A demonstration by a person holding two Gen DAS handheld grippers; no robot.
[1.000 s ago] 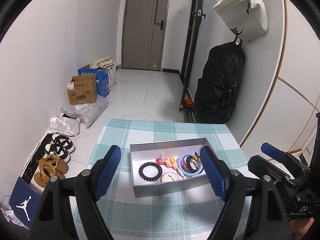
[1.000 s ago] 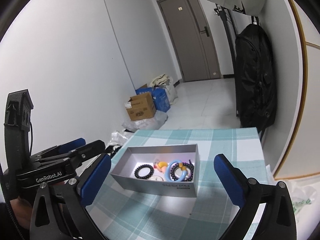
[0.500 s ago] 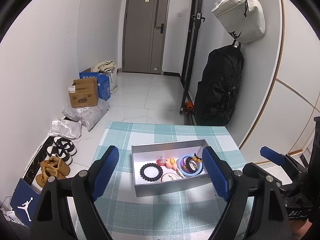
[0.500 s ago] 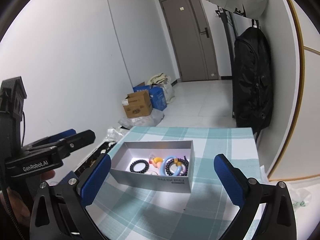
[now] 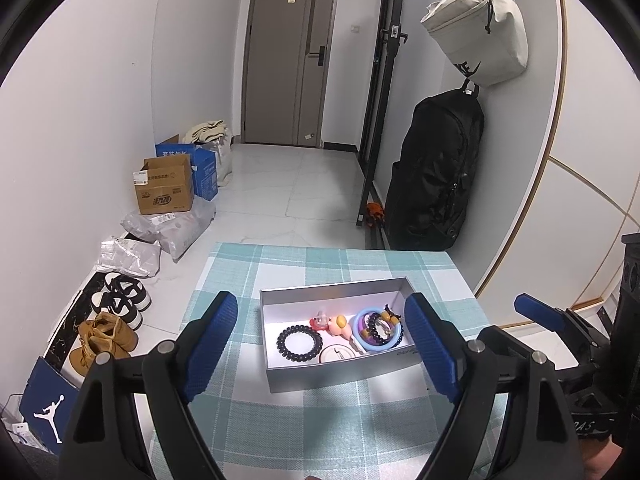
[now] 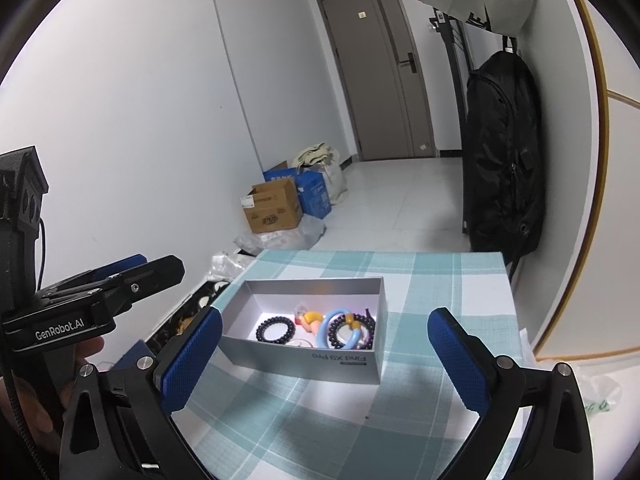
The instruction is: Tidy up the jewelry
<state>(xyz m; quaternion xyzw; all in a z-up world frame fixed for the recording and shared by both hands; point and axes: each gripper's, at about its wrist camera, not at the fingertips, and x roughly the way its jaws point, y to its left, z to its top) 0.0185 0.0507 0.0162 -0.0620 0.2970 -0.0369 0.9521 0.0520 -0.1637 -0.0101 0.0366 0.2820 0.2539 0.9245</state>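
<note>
Grippers are both held above the near part of the table, angled downward toward the silver box (image 5: 340, 376). Left gripper (image 5: 324, 348) has its jaws spread wide, with nothing between the blue pads (image 5: 210, 344); the box sits beyond and between them, untouched. Right gripper (image 6: 324, 360) is likewise released, its pads standing well apart on either side of the box in its own view, clear of the walls. In the right wrist view the left gripper's body appears at the left edge, with part of a hand (image 6: 48, 396) wrapped round its handle.

The box is a shallow, open, rectangular tray lying flat on a teal-and-white checked tablecloth (image 5: 320, 432), roughly central on the table. Its near outer wall carries printed lettering, upside down from the right wrist camera. The floor of the box is brightly lit.

Contents, all inside the box: a black beaded bracelet (image 5: 299, 345) lying flat at the left; a small red-and-pink trinket (image 5: 322, 320) and a yellow-and-pink figure (image 5: 340, 325) near the middle; a white round disc (image 5: 338, 355) against the near wall; and at the right a light blue ring (image 5: 362, 316) overlapping a purple ring (image 5: 378, 347) and a dark beaded bracelet (image 5: 376, 334) with an orange bead. The right-hand items lie tangled together; their exact stacking order cannot be determined.
</note>
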